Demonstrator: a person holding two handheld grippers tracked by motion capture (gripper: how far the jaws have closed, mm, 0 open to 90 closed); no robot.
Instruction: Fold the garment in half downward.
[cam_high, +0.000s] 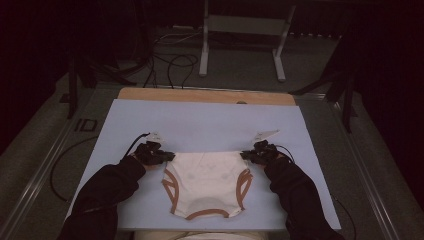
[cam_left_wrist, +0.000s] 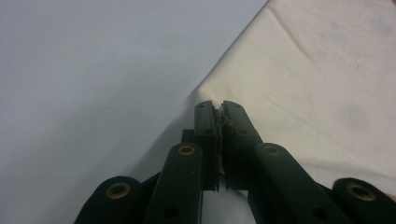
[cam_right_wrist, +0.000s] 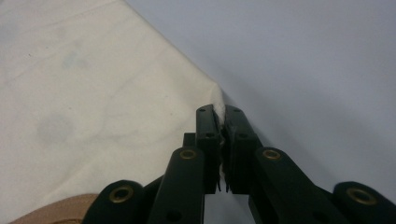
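A cream garment (cam_high: 207, 182) with brown-trimmed arm and neck openings lies flat on the pale blue table cover (cam_high: 210, 125), its straight far edge facing away from me. My left gripper (cam_high: 169, 156) is shut on the far left corner of that edge; the corner of the cream garment (cam_left_wrist: 299, 79) is pinched between the jaws of the left gripper (cam_left_wrist: 218, 105). My right gripper (cam_high: 246, 155) is shut on the far right corner, where a tip of the cream garment (cam_right_wrist: 116, 88) pokes up between the jaws of the right gripper (cam_right_wrist: 218, 111). Dark sleeves cover both forearms.
The blue cover lies on a wooden tabletop (cam_high: 205, 95) whose far strip is bare. Beyond it a grey floor carries black cables (cam_high: 170, 65) and a white metal stand (cam_high: 245, 30). Metal rails (cam_high: 40, 170) run along both table sides.
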